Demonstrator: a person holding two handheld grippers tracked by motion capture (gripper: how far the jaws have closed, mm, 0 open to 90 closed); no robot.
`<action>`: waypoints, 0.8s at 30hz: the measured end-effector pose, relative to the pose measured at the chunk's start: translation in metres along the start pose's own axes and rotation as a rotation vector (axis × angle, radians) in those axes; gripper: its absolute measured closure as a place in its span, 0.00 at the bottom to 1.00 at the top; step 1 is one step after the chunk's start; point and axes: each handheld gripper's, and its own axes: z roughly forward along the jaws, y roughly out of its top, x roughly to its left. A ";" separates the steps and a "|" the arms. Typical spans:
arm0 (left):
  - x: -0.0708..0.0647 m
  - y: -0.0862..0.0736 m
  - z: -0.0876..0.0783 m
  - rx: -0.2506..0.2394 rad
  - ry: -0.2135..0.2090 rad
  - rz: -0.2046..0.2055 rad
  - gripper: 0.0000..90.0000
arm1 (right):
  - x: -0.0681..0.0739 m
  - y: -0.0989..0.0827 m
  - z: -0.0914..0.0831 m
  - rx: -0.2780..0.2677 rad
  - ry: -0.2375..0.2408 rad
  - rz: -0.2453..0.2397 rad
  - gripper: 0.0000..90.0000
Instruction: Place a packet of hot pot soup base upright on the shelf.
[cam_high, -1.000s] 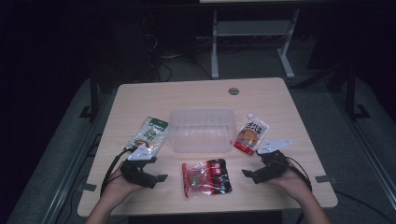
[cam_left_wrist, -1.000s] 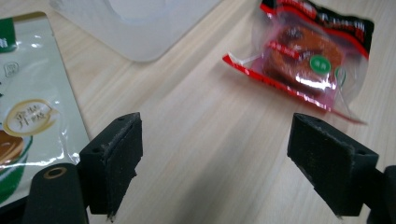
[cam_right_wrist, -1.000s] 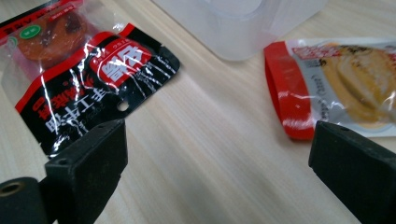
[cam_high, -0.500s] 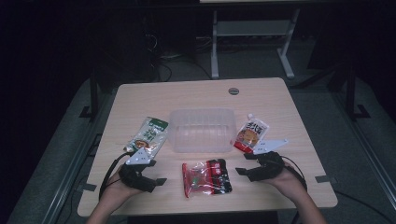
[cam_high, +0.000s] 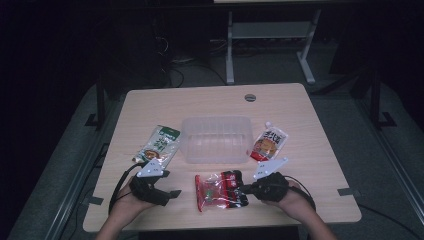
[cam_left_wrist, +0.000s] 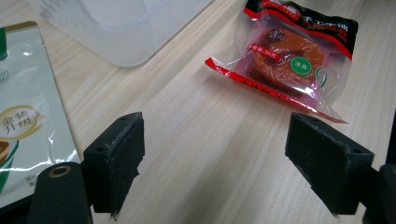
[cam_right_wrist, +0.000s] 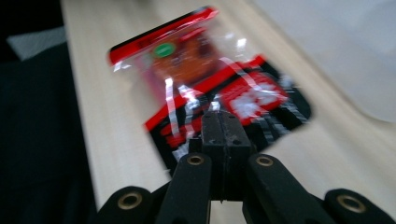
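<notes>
Near the tabletop's front edge, the right gripper (cam_right_wrist: 219, 122) pinches the red snack packet's (cam_high: 220, 190) black end, likely to lift it; the left gripper (cam_left_wrist: 229, 163) rests spread wide, empty

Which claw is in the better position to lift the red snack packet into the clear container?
The right claw. Its jaws are together at the edge of the red snack packet. The left claw is open over bare table, beside the packet. The clear container lies just beyond.
</notes>
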 end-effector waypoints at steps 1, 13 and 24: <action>0.000 0.000 0.000 0.000 0.000 0.000 0.22 | 0.000 0.000 0.000 0.000 0.000 0.000 1.00; 0.001 0.001 0.006 0.008 -0.030 0.009 0.22 | 0.016 0.006 0.031 0.107 0.119 -0.157 1.00; -0.003 0.001 0.010 0.011 -0.036 0.016 0.23 | 0.006 0.002 0.039 0.169 0.079 -0.143 1.00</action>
